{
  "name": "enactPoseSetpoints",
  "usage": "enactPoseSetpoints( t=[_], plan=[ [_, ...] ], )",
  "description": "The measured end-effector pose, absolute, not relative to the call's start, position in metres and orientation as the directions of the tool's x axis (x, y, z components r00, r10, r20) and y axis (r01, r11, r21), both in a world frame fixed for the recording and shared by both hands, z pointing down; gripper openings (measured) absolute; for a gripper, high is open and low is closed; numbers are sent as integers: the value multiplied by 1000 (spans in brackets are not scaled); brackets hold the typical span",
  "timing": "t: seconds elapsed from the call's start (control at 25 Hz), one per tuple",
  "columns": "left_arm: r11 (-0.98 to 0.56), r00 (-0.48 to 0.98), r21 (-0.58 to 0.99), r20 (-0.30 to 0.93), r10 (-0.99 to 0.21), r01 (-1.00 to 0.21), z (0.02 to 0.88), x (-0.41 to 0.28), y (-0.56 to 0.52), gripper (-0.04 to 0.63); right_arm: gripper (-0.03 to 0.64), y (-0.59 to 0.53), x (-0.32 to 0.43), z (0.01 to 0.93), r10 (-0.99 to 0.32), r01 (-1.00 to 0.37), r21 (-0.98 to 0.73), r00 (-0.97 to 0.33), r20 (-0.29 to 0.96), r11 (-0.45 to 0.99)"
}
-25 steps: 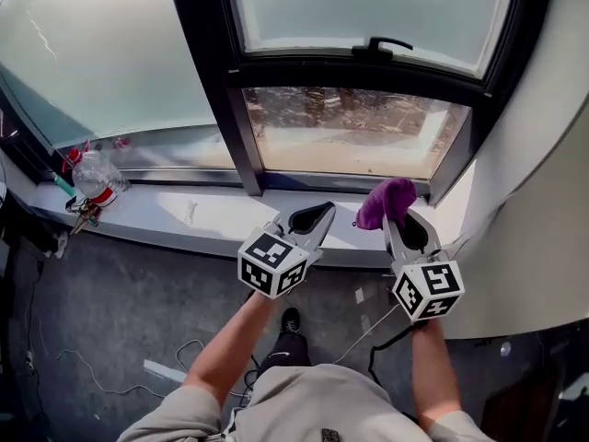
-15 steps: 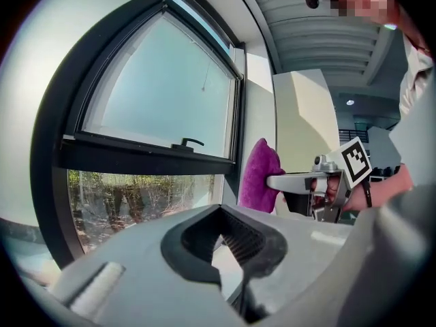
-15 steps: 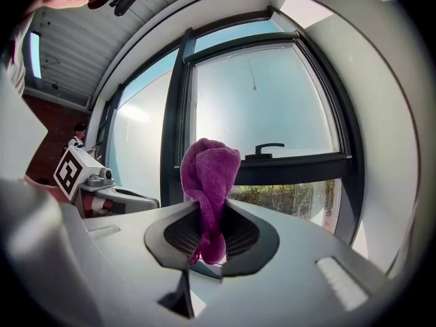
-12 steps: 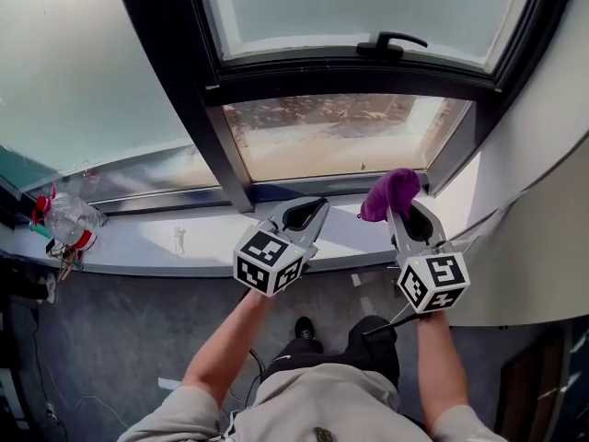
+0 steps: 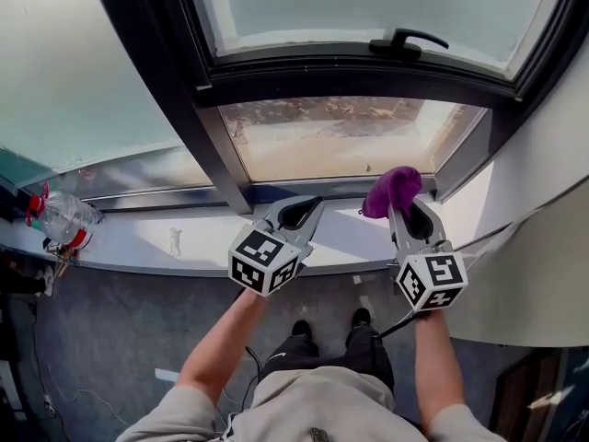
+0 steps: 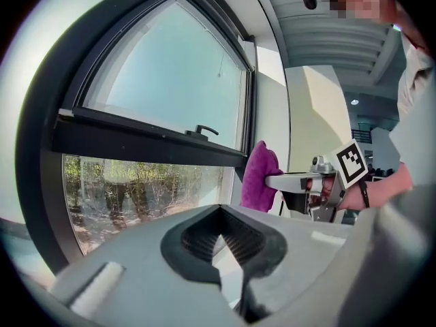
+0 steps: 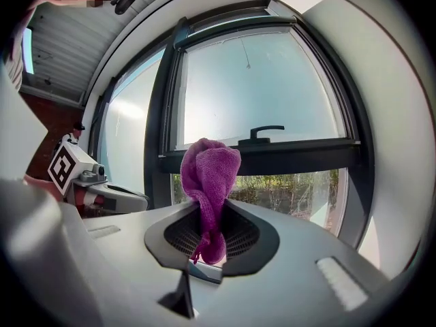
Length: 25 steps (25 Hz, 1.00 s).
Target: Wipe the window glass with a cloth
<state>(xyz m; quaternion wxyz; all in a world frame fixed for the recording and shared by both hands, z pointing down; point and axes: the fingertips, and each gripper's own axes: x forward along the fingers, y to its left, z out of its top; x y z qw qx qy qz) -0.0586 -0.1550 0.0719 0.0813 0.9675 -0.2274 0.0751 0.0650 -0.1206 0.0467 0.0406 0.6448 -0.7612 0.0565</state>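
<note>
We hold the purple cloth (image 5: 391,190) pinched between the jaws of our right gripper (image 5: 402,212). Its bunched end sticks up past the tips, near the lower right corner of the lower window pane (image 5: 340,141); we cannot tell whether it touches the glass. Our left gripper (image 5: 306,212) hangs just beside it over the white sill (image 5: 202,233), jaws pressed together on nothing. A plastic bottle (image 5: 60,217) lies at the sill's far left. A black window handle (image 5: 405,40) sits on the upper sash.

Grey left tongs (image 5: 310,208) and right tongs (image 5: 411,212) carry black-and-white marker cubes (image 5: 266,260) (beige sleeves (image 5: 175,413)).
</note>
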Motion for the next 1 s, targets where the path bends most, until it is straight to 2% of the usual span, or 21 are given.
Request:
enactPoseSetpoints(
  t=[0.24, 0.48, 1.0],
  plan=[
    [-843, 838, 97, 218, -500, -529, 114, -19, -200, 2, 80, -162, 114, 94, -970, -977, -47, -212, 115, 208],
    [-812, 802, 47, 198, -563, -582, 152, 33, -228, 2, 80, -186, 166, 128, -963, -964, -27, -266, 56, 264],
    [-790, 788, -93, 66, -612, -605, 278, 64, -301, 2, 80, -254, 206, 264, -957, -962, 12, -274, -90, 274]
  ],
)
